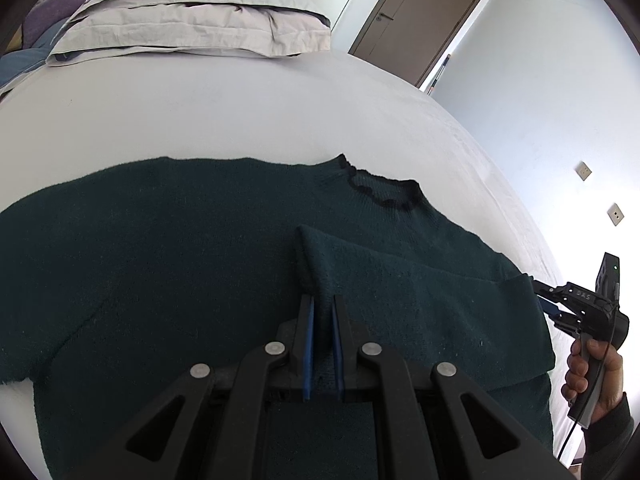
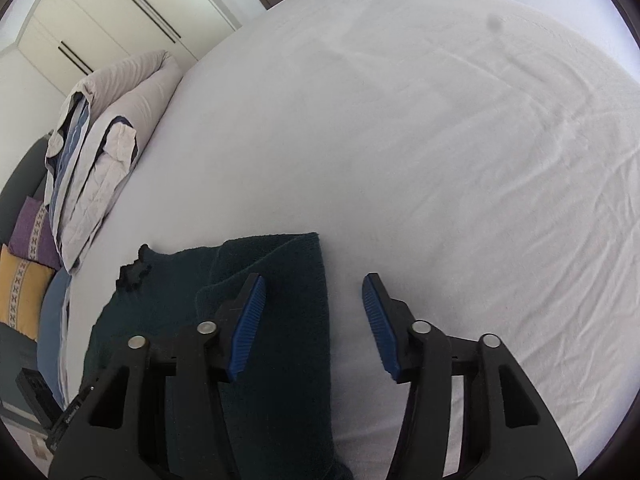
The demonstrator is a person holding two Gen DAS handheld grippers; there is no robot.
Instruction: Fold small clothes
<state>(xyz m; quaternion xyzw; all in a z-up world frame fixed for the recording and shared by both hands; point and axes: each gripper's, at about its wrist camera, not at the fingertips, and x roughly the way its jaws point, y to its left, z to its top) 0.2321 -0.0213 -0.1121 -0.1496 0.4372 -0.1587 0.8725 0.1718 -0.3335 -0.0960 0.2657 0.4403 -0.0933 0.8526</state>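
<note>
A dark green sweater (image 1: 180, 248) lies flat on the white bed sheet (image 1: 240, 112), its neck (image 1: 384, 192) towards the far right. One sleeve (image 1: 400, 280) is folded across the body. My left gripper (image 1: 323, 300) is shut on that sleeve near its cuff, with fabric pinched between the blue pads. In the right wrist view the right gripper (image 2: 313, 278) stands open over the sweater's (image 2: 280, 340) right edge, one finger above the fabric, the other above bare sheet (image 2: 440, 160). From the left wrist view the right gripper (image 1: 538, 294) sits at the fold's right end, held by a hand (image 1: 592, 376).
Folded grey and blue bedding (image 1: 192, 20) is stacked at the head of the bed. Yellow (image 2: 20, 292) and purple (image 2: 30, 232) cushions lie beside it. A brown door (image 1: 420, 16) and white wardrobe (image 2: 100, 12) stand beyond the bed.
</note>
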